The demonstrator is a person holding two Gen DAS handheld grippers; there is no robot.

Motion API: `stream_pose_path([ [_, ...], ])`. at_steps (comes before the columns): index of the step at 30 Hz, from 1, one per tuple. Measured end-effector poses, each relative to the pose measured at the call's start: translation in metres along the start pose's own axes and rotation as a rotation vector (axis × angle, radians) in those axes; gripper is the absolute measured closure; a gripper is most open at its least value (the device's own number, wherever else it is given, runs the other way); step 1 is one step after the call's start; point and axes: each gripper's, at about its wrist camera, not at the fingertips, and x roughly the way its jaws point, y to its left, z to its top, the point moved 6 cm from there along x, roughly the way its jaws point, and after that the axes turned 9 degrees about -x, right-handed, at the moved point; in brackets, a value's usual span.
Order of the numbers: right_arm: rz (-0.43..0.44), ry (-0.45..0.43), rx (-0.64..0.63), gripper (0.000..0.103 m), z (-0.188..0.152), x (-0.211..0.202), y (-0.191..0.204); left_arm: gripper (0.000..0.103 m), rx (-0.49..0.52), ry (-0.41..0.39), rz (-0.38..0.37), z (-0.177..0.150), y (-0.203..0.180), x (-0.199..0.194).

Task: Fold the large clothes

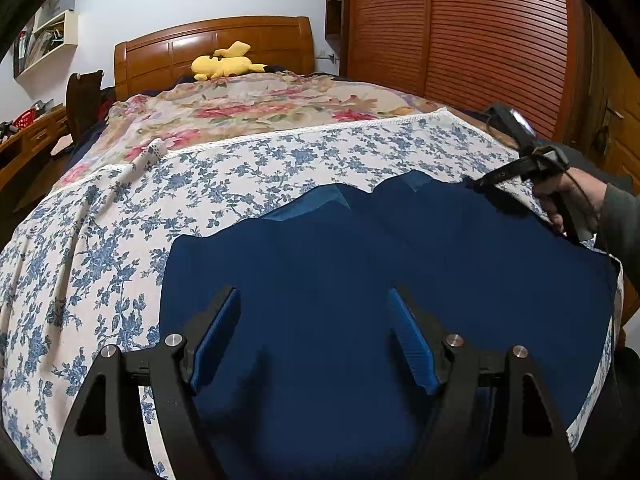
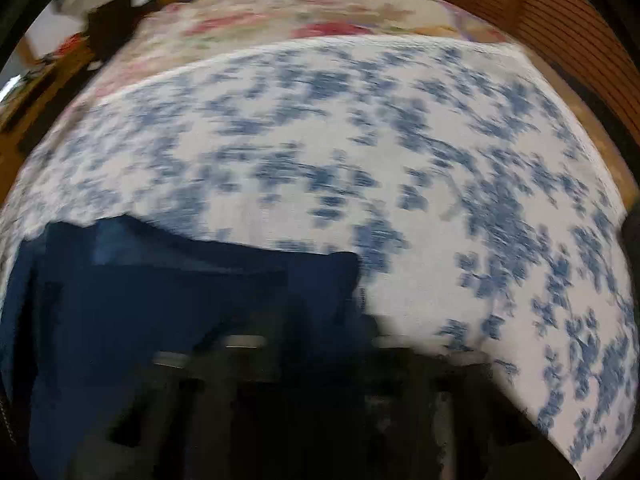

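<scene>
A large dark blue garment (image 1: 360,264) lies flat on the blue-flowered white sheet (image 1: 280,164) at the near end of the bed. My left gripper (image 1: 314,300) is open and empty just above the garment's near part. My right gripper (image 1: 476,182), held in a hand, sits at the garment's far right corner; its jaws look closed there, but I cannot tell whether cloth is pinched. The right wrist view is motion-blurred: the garment (image 2: 160,300) fills its lower left, and the gripper's fingers are a dark smear at the bottom.
A pink-flowered cover (image 1: 248,104) lies further up the bed, with a yellow plush toy (image 1: 226,65) by the wooden headboard (image 1: 212,40). A slatted wooden wardrobe (image 1: 480,40) stands on the right. A desk (image 1: 28,136) and chair (image 1: 82,96) stand on the left.
</scene>
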Motion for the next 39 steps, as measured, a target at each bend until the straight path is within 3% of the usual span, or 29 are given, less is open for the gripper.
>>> stream_pose_path([
  [3, -0.034, -0.191, -0.006, 0.099, 0.017, -0.044, -0.006, 0.027, 0.000, 0.008, 0.004, -0.002, 0.001, 0.003],
  [5, -0.121, -0.302, 0.030, 0.099, 0.025, -0.075, -0.026, 0.027, -0.001, 0.017, 0.010, -0.004, 0.002, 0.005],
  [7, -0.253, -0.276, 0.091, 0.099, 0.022, -0.080, -0.055, 0.027, -0.006, 0.029, 0.013, -0.006, 0.003, 0.008],
  [10, -0.246, -0.165, 0.139, 0.099, 0.008, -0.056, -0.079, 0.027, -0.013, 0.034, 0.013, -0.007, 0.004, 0.009],
  [14, -0.249, -0.105, 0.091, 0.099, 0.001, -0.039, -0.072, 0.027, -0.008, 0.036, 0.021, -0.007, 0.003, 0.009],
  [16, -0.247, -0.087, 0.062, 0.088, -0.002, -0.038, -0.068, 0.027, -0.003, 0.036, 0.023, -0.007, 0.002, 0.009],
  [18, -0.240, -0.093, 0.030, 0.062, -0.004, -0.049, -0.053, 0.027, 0.002, 0.031, 0.023, -0.006, 0.001, 0.007],
  [20, -0.209, -0.108, 0.011, 0.052, -0.017, -0.061, -0.043, 0.027, 0.005, 0.025, 0.020, -0.005, 0.001, 0.006],
  [30, -0.015, -0.103, -0.157, 0.052, -0.091, -0.109, 0.033, 0.027, 0.019, 0.011, 0.021, -0.005, -0.003, 0.000],
  [39, -0.002, -0.111, -0.190, 0.052, -0.138, -0.147, 0.039, 0.027, 0.034, 0.002, 0.028, -0.008, -0.008, -0.003],
])
